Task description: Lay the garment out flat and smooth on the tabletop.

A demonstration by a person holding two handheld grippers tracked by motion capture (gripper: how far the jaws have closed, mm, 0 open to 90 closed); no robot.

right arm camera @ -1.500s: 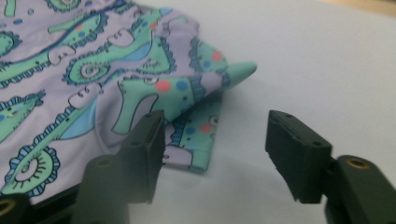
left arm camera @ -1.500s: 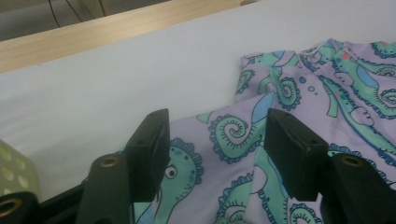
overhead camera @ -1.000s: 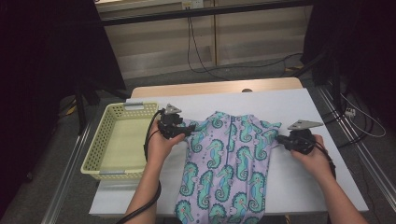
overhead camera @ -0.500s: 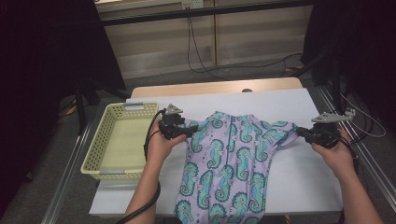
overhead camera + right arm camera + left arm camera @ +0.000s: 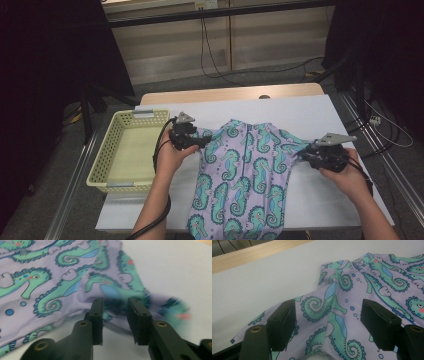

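1. Seahorse-print garment [image 5: 242, 175] lies centre frame on white table [image 5: 310, 112]; its lower hem is cut off at the bottom edge.
2. Left gripper [image 5: 327, 322]: jaws wide apart, fabric between them, not clamped.
3. Right gripper [image 5: 115, 315]: jaws narrowly parted over the blurred sleeve edge; grip unclear.

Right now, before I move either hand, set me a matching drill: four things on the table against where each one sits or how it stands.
Things:
1. left gripper
2. right gripper
3. yellow basket
4. seahorse-print garment

States:
A. spread flat on the white table
B. at the table's left end
C. jaws wide apart over a sleeve
D. jaws narrowed around a sleeve end

Pairs: 1-C, 2-D, 3-B, 4-A
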